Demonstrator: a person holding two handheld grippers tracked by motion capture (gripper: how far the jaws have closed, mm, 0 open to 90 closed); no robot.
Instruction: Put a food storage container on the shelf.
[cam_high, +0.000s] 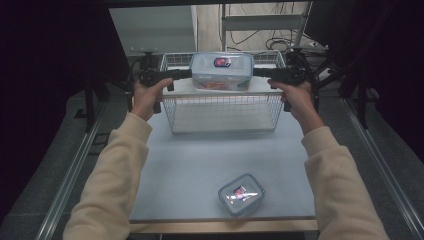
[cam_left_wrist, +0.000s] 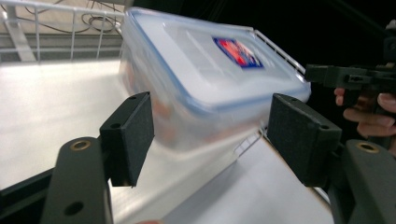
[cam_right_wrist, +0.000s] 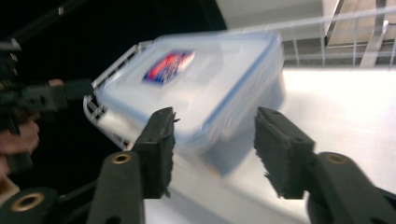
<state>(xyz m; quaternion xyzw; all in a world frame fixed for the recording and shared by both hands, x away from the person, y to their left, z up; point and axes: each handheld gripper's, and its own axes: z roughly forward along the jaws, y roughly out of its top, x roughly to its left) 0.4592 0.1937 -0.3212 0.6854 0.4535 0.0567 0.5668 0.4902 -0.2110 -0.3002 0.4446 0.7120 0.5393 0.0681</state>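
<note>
A large clear plastic food container (cam_high: 222, 71) with a blue-rimmed lid and a red-and-blue label sits over the white wire basket (cam_high: 222, 111) at the 12 o'clock end of the table (cam_high: 185, 165), level with the basket's top rim. Whether it rests on the rim or is held up cannot be told.

The left tool (cam_high: 176, 74) comes at the container from 9 o'clock and the right tool (cam_high: 263, 73) from 3 o'clock, each held in a hand in a cream sleeve. In the left gripper view the left tool (cam_left_wrist: 212, 135) has its jaws spread wide, released, with the container's near corner (cam_left_wrist: 205, 79) between and beyond them, not touching the pads. In the right gripper view the right tool (cam_right_wrist: 215, 149) is also spread, its jaws standing either side of the blurred container (cam_right_wrist: 201, 88); contact cannot be told.

A smaller lidded container (cam_high: 241, 193) with the same label lies near the table's 6 o'clock edge, well apart from the basket.
</note>
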